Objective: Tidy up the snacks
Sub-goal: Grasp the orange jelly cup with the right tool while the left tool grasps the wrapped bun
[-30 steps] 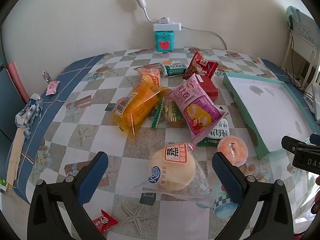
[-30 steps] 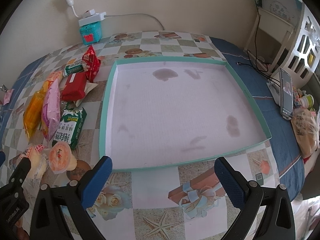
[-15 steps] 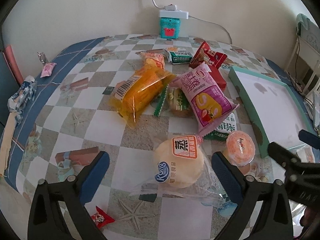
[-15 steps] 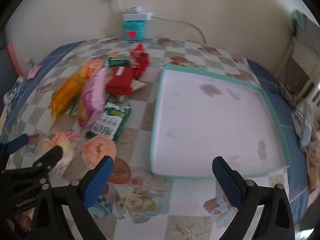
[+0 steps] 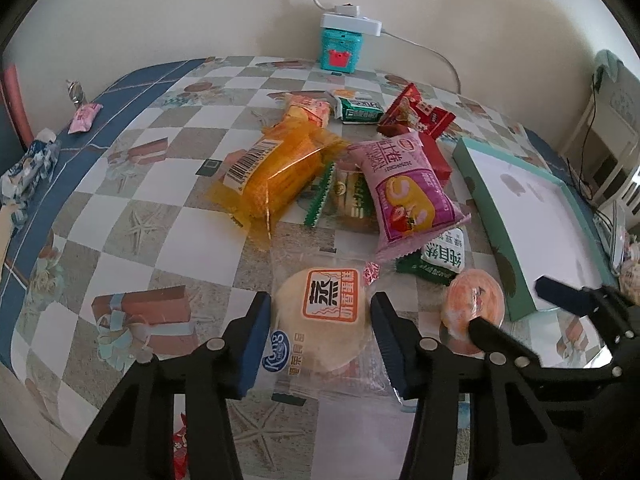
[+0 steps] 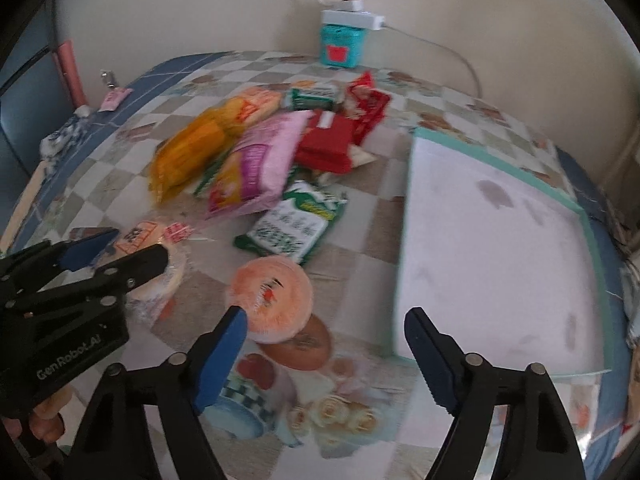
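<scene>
A round bun in a clear wrapper (image 5: 320,320) lies at the table's front. My left gripper (image 5: 318,320) has its jaws closed in on both sides of the bun; it also shows in the right wrist view (image 6: 116,248). An orange jelly cup (image 6: 272,296) stands to the bun's right, also in the left wrist view (image 5: 474,302). My right gripper (image 6: 324,332) is open and empty, its left finger beside the cup. Behind lie a yellow pack (image 5: 276,172), a pink pack (image 5: 408,188), green packs (image 6: 296,228) and red packs (image 6: 332,144). A teal-rimmed white tray (image 6: 500,240) lies right.
A teal box with a white power strip (image 5: 342,46) stands at the back wall. Small wrappers (image 5: 84,118) lie on the left blue border. A red candy (image 5: 180,444) lies at the front edge. A phone and cables (image 5: 616,232) sit beyond the tray.
My left gripper has moved forward and narrowed around the bun. My right gripper has swung left from the tray toward the jelly cup.
</scene>
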